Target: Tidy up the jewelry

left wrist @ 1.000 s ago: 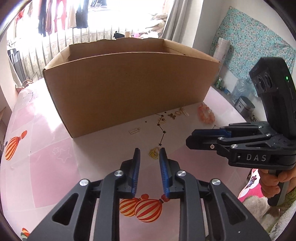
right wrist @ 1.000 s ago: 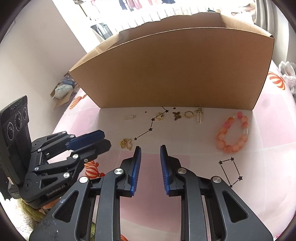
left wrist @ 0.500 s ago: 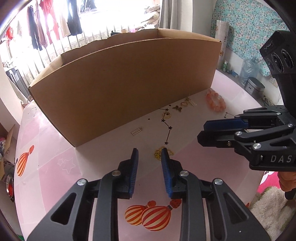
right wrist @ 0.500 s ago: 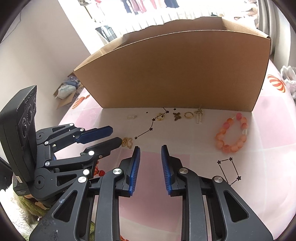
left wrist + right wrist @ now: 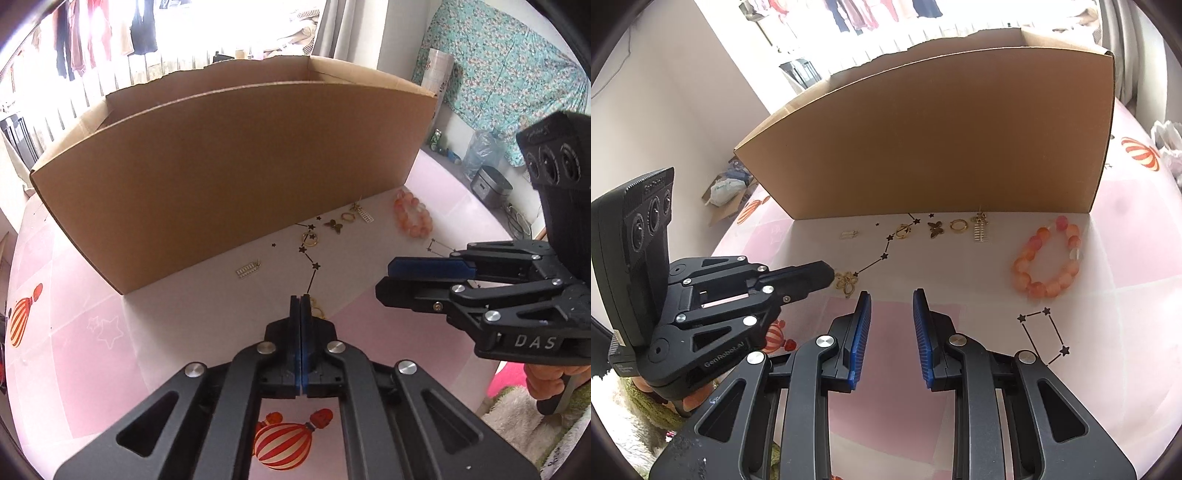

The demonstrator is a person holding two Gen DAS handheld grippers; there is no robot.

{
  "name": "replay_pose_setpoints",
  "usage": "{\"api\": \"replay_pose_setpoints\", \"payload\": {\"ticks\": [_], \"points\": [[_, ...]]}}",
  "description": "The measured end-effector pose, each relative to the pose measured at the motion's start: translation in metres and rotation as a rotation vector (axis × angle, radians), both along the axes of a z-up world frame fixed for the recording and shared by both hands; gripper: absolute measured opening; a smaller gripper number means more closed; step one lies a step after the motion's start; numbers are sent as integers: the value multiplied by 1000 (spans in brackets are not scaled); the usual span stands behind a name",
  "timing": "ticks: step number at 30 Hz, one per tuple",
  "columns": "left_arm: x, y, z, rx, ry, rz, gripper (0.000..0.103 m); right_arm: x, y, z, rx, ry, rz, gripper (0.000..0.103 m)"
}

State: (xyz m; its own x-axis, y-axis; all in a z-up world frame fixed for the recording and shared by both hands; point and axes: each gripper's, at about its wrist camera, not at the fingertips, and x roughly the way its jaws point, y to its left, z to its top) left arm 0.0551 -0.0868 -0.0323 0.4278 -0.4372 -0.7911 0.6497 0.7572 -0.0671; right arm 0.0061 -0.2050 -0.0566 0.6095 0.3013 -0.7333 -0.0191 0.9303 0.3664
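Tablecloth [image 5: 960, 280] bare before cardboard box [image 5: 942, 140]

Ahead of both grippers, matt brown corrugated cardboard box [image 5: 229, 170], rough along the torn top edge. Underneath, glossy pink and white plastic table cover [image 5: 1115, 280], smooth. Just ahead of the left gripper [image 5: 300, 300], shiny gold metal flower charm [image 5: 846, 281]. Beyond the right gripper [image 5: 891, 300], glossy orange bead bracelet [image 5: 1047, 258], polished gold ring [image 5: 958, 225]. Matt black plastic gripper bodies, ribbed blue pads [image 5: 862, 325], bright metal rivets.
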Motion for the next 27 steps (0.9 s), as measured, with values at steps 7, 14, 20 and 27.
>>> {"api": "replay_pose_setpoints", "payload": {"ticks": [7, 14, 20, 27], "points": [[1, 17, 21, -105, 11, 33, 0, -3, -2, 0, 15, -7, -2, 24], [6, 33, 6, -46, 50, 98, 0, -2, 6, 3, 13, -16, 34, 28], [5, 40, 1, -28, 43, 127, 0, 9, 31, 9, -117, -56, 140, 34], [5, 47, 0, -24, 17, 146, 0, 32, 55, 10, -244, -49, 253, 34]]}}
